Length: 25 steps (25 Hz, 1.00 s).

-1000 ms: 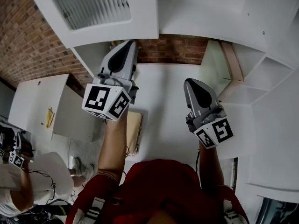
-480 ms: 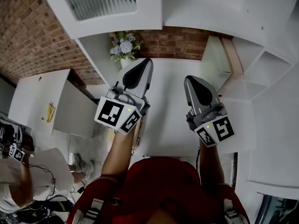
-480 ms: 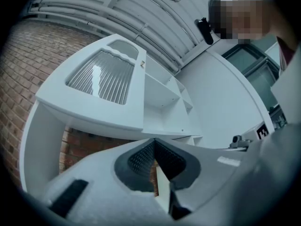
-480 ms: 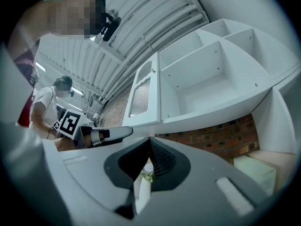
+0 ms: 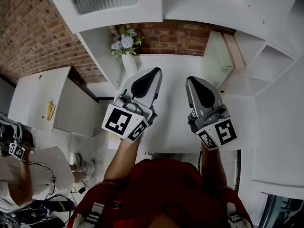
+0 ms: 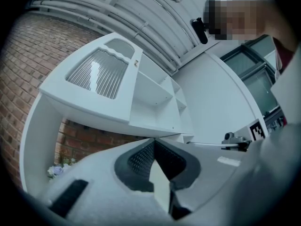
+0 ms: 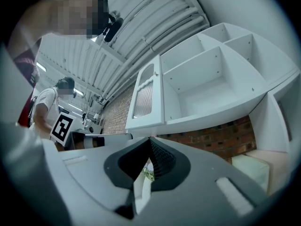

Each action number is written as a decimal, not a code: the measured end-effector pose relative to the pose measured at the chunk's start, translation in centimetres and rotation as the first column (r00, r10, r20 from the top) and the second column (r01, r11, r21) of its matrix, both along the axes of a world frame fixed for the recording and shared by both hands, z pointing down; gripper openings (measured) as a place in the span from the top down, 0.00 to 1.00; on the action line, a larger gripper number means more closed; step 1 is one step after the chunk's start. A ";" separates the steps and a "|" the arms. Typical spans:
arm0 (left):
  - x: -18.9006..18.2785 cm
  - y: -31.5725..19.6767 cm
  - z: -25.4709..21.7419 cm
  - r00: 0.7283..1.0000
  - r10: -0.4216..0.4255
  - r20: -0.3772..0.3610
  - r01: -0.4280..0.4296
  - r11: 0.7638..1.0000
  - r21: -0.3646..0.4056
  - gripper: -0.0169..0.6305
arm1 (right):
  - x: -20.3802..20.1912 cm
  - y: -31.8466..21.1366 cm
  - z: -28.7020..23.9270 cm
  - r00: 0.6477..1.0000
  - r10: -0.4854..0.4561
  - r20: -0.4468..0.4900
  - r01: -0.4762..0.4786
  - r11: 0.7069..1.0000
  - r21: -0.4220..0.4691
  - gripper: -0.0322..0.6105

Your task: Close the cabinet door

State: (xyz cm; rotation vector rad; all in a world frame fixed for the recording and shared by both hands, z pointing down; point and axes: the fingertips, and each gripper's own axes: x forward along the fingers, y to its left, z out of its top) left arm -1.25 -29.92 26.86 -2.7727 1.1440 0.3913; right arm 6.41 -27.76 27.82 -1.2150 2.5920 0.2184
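Note:
The white cabinet door [image 5: 102, 1] with a ribbed glass panel sits at the top left of the head view. It lies flush with the upper cabinet front, as the left gripper view [image 6: 99, 72] and the right gripper view [image 7: 143, 98] also show. My left gripper [image 5: 156, 70] is below the door and apart from it, shut and holding nothing [image 6: 153, 139]. My right gripper [image 5: 191, 79] hangs beside it over the white counter [image 5: 171, 108], its jaw tips together and empty [image 7: 150, 138].
A white vase of flowers [image 5: 124, 44] stands at the back of the counter against the brick wall [image 5: 180, 37]. Open white shelves [image 5: 266, 75] fill the right side. Another person [image 5: 19, 175] with grippers is at the lower left.
My left gripper has dropped away from the door and moved right toward the right gripper, uncovering the flowers. The right gripper has shifted only a little.

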 end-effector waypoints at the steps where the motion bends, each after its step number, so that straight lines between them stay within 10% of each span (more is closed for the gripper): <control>1: 0.2 0.2 0.1 1.000 0.003 0.001 -0.003 1.000 0.000 0.97 | 0.1 0.2 0.1 1.000 0.000 0.000 0.000 1.000 0.000 0.93; 25: 1.4 2.0 0.8 0.999 0.024 0.023 -0.024 1.000 0.014 0.97 | 0.8 1.4 1.0 1.000 0.013 -0.017 -0.013 1.000 0.015 0.93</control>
